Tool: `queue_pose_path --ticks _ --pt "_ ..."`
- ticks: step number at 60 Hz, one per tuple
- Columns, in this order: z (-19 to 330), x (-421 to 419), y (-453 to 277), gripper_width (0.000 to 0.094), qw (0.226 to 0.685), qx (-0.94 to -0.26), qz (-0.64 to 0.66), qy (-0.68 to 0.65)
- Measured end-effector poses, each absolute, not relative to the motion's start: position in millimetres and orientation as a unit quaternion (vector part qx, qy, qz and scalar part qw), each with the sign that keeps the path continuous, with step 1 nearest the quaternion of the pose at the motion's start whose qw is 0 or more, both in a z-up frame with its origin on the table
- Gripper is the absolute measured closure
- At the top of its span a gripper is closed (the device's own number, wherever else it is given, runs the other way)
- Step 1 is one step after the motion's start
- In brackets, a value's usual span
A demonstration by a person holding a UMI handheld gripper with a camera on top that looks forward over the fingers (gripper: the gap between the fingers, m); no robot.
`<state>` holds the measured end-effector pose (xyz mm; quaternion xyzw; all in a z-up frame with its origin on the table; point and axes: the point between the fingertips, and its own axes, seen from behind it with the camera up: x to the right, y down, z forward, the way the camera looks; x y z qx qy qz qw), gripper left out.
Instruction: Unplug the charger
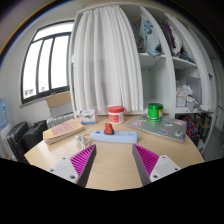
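While I hold my tongs [115, 161] level over the wooden table [110, 165], their two fingers stand apart with only bare tabletop showing in the gap, so they are open and grip nothing. The magenta pads [84, 157] face each other across that gap.

Well beyond the fingertips, along the far side of the table, sits a row of things. Straight ahead is a white tub with a red lid [116, 115], resting on a flat pale tray [122, 135]. Just beside it, toward my left, is a small orange cone-shaped object [108, 128]. Further left lies a pinkish flat box [63, 129], and behind that a cardboard box [60, 101] under the window [48, 60]. Off to my right stands a green cup [154, 111], with a grey flat item [165, 129] lying near it.

Behind the table hangs a long white curtain [108, 55], and to the right of it a white shelving unit [175, 65] holds assorted things too small to name.

As for the charger, I cannot pick it out anywhere; nothing on the table reads clearly as a plug, a cable or a socket, and my tongs are far from everything in that row.
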<state>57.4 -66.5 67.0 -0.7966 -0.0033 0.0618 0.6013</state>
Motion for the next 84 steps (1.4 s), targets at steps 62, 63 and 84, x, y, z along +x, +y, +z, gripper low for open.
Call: queue_pose_path --ticks 62,63,84 --pt "189.0 21.2 67.1 0.0828 0.736 -0.676 -0.013 -0.043" --pt "200.0 29.5 54.5 0.0827 0.735 -0.677 -0.005 -0.043" --pt "86.1 148.7 37.0 0.0822 0.577 -0.816 -0.03 -0.011"
